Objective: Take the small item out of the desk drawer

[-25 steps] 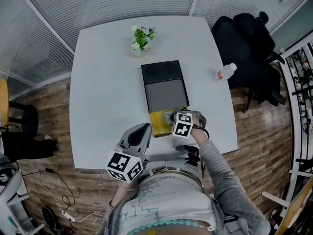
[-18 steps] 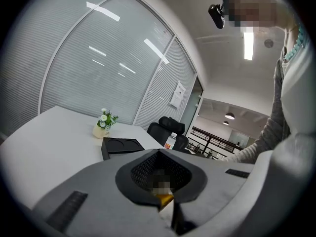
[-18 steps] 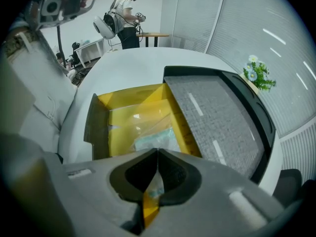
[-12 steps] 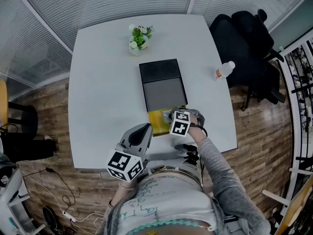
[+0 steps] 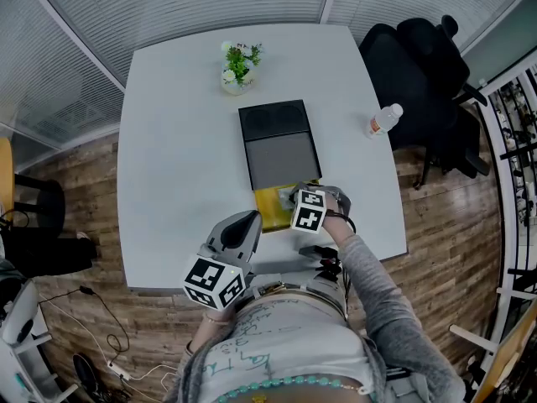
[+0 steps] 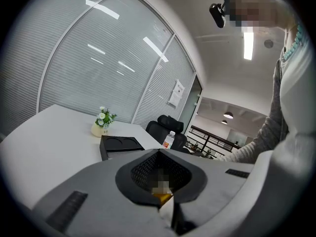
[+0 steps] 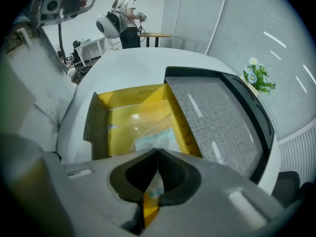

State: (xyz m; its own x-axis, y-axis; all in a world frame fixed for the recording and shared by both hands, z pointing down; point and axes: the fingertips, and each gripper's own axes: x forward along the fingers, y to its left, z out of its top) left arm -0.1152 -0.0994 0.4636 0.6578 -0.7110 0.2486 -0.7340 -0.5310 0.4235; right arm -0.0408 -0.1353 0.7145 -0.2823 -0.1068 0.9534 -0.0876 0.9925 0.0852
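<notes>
The yellow drawer (image 7: 129, 100) stands drawn out from the black desk unit (image 5: 279, 148), at the lower centre of the head view. The right gripper (image 7: 157, 155) is pointed steeply down into the drawer. Its jaws are pressed together on the edge of the clear small packet (image 7: 155, 141), which lies in the drawer near the frame centre. The left gripper (image 6: 159, 154) is held over the white table (image 5: 180, 141) edge at lower left, with its jaws closed on nothing.
</notes>
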